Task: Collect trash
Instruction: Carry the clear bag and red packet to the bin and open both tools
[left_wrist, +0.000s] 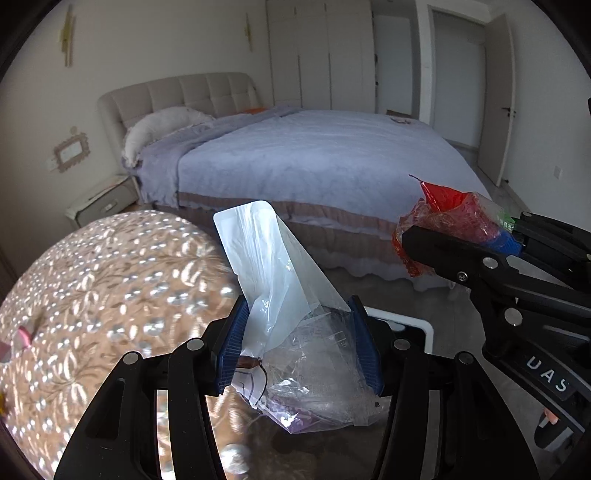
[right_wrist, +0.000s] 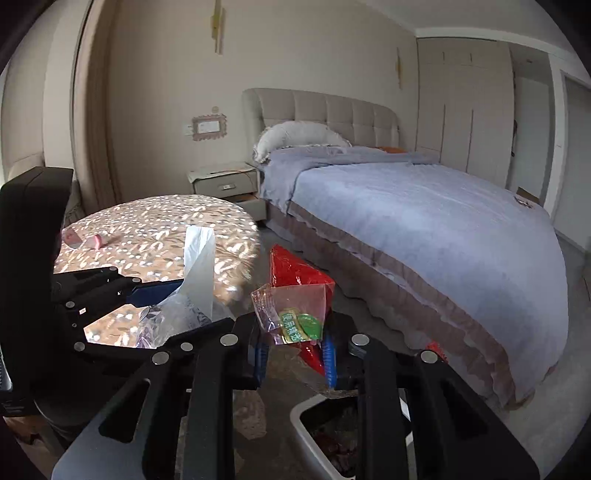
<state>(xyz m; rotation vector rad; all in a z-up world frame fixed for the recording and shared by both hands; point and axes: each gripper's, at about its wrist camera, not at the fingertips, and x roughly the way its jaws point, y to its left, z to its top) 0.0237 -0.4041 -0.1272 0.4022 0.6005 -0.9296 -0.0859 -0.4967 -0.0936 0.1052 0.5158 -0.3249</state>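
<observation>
My left gripper (left_wrist: 301, 347) is shut on a clear plastic bag (left_wrist: 280, 295) that sticks up between its blue pads; it also shows in the right wrist view (right_wrist: 199, 273). My right gripper (right_wrist: 295, 354) is shut on a red and clear snack wrapper (right_wrist: 295, 295) with a green label, seen too in the left wrist view (left_wrist: 447, 218). Both are held in the air beside the round table (right_wrist: 155, 236). A white trash bin (right_wrist: 306, 424) with dark contents sits below the right gripper, and its rim shows behind the left gripper (left_wrist: 413, 325).
A bed with a lilac cover (right_wrist: 424, 229) fills the right. A nightstand (right_wrist: 225, 181) stands by the headboard. Small pink items (right_wrist: 96, 240) lie on the patterned tablecloth. Wardrobes (left_wrist: 321, 55) and a door (left_wrist: 495, 99) are at the far wall.
</observation>
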